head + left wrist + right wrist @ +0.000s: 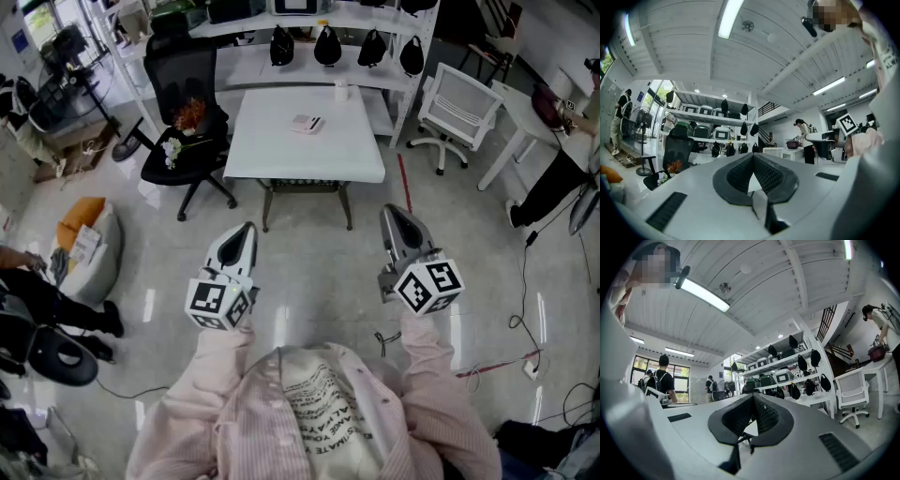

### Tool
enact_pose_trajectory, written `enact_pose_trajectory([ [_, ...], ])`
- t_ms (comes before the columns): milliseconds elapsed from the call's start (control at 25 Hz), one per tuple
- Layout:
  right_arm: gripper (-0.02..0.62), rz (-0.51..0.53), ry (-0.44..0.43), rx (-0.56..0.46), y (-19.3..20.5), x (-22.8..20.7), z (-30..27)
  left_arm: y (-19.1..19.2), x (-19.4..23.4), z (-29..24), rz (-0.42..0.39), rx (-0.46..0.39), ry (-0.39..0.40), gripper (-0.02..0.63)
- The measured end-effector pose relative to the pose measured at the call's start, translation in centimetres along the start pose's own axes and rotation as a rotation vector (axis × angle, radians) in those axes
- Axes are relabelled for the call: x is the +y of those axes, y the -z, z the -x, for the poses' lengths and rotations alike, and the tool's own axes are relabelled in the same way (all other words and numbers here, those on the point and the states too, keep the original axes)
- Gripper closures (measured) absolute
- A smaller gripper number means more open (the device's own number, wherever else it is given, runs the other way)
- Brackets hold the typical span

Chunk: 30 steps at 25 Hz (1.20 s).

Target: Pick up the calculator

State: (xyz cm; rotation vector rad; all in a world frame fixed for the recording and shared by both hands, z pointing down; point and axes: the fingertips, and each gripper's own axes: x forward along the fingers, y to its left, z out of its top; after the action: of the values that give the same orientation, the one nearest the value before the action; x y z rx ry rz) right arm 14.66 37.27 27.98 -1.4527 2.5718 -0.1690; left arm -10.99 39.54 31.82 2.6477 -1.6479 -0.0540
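The left hand-held gripper and the right hand-held gripper were closed and empty. The calculator lay flat on the counter, well ahead of both. It looked light, stiff and smooth; gripping across its narrow width seemed safest.

The calculator, seemingly flat, lies on the white table.

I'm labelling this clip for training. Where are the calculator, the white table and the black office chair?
calculator (307, 123): head view, centre of its top face.
white table (281, 157): head view, bare tabletop near the front edge.
black office chair (181, 67): head view, its backrest.
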Motion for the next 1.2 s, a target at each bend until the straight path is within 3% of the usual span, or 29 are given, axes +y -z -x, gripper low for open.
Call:
enact_pose_trajectory([
  [320, 0.595, 0.017, -0.078, -0.032, -0.5, -0.2, -0.4, 0.1, -0.3, -1.1, 0.013, 0.01, -0.01, 0.604],
  [560, 0.586, -0.057, -0.045, 0.003, 1.2, -2.4, -0.2, 0.9, -1.4, -1.5, 0.024, 0.024, -0.006, 0.604],
  [640, 0.519, -0.089, -0.03, 0.013, 1.8, -3.2, -0.2, 1.2, -1.5, -1.7, 0.024, 0.031, -0.004, 0.604],
  [920, 0.433, -0.153, 0.006, 0.021, 2.8, -5.2, -1.1, 1.9, -1.0, -2.9, 0.032, 0.052, -0.014, 0.604],
  [1200, 0.4, -0.179, 0.022, 0.042, 4.4, -7.1, -3.2, 3.5, 0.1, -4.7, 0.043, 0.08, -0.019, 0.604],
])
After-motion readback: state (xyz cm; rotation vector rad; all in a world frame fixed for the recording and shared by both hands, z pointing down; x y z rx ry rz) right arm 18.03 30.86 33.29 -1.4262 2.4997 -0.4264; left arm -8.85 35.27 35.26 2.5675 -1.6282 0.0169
